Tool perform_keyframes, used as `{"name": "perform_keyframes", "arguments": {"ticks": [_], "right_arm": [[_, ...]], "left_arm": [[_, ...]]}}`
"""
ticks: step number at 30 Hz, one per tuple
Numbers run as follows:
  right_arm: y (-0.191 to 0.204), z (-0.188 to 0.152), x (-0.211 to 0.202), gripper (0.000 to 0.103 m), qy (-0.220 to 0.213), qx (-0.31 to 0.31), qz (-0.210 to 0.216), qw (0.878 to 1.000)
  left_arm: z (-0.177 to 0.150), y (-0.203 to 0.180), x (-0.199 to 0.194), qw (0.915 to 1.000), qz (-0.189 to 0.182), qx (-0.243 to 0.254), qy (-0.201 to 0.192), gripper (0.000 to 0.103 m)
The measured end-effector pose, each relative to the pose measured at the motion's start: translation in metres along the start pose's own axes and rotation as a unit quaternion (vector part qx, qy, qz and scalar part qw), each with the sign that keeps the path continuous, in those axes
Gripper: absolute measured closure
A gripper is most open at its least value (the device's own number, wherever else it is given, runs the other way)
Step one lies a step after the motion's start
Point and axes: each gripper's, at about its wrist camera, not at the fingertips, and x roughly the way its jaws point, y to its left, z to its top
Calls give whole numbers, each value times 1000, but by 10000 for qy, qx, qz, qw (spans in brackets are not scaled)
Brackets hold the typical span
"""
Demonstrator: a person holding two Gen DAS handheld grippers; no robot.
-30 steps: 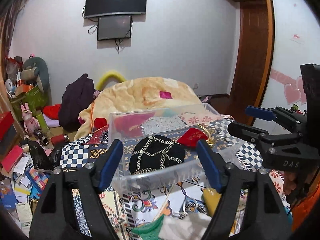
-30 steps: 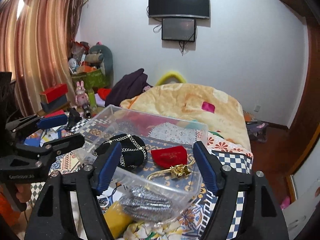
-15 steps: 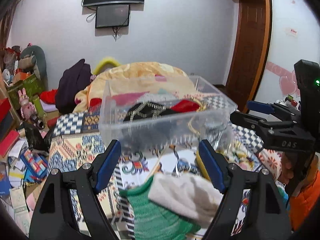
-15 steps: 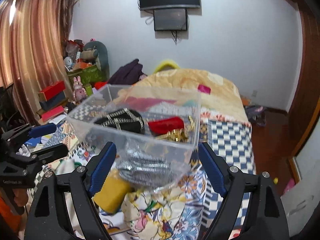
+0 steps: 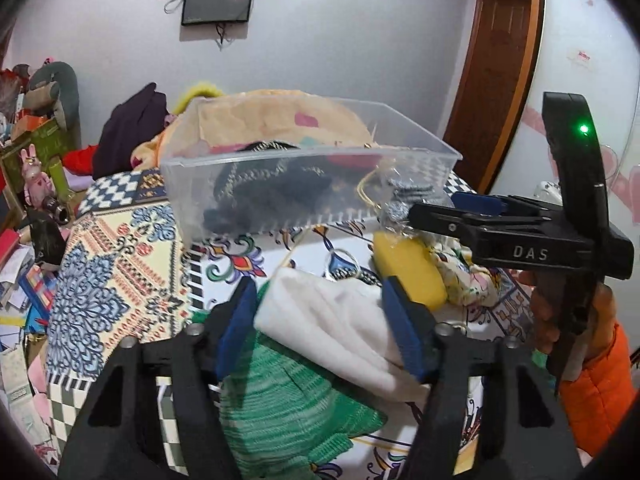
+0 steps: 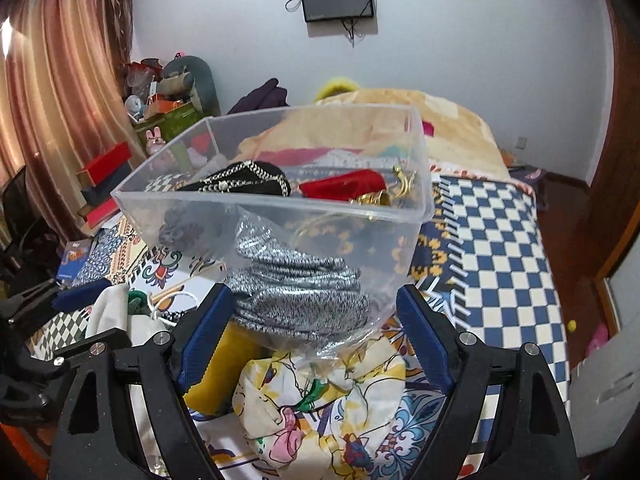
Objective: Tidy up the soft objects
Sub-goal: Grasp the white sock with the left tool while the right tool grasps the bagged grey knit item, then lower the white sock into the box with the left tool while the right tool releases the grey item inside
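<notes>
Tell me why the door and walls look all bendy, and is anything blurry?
Left wrist view: the fisheye lens bows the brown door frame, black corners ring the picture, and the left tool with the white cloth looks slightly smeared. Right wrist view: the curtain curves too; the clear bin looks sharp.

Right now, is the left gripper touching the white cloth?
Cannot tell. In the left wrist view the left gripper straddles the white cloth, jaws open; the pads hide any contact.
</notes>
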Motion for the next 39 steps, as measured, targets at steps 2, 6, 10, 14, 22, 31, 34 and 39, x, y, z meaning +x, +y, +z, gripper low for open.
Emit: {"name": "perform_keyframes", "arguments": {"ticks": [2, 6, 10, 14, 22, 31, 34, 39], "right_arm": [[-3, -1, 1, 21, 30, 83, 76, 9999], [-7, -4, 2, 22, 55, 190, 176, 9996], [-10, -5, 2, 39, 78, 221, 223, 9995], [-7, -4, 2, 56, 73, 163, 210, 9996], [2, 2, -8, 68, -131, 18, 176, 9998], [7, 14, -38, 68, -583, 5, 247, 9980], [8, 17, -46, 68, -708, -7, 235, 9972], [7, 20, -58, 68, -878, 2, 217, 9959]], "left_arm": [[-2, -2, 3, 10000, 32, 26, 15, 50], [-3, -4, 3, 10000, 48, 82, -8, 67], [-3, -3, 3, 10000, 34, 57, -28, 76], [-1, -2, 0, 10000, 4, 7, -58, 83], [5, -5, -22, 9991, 97, 134, -387, 90], [26, 4, -38, 9977, 145, 8, -665, 93], [38, 6, -42, 9969, 165, 0, -776, 93], [61, 7, -52, 9938, 301, 83, -1070, 93]]}}
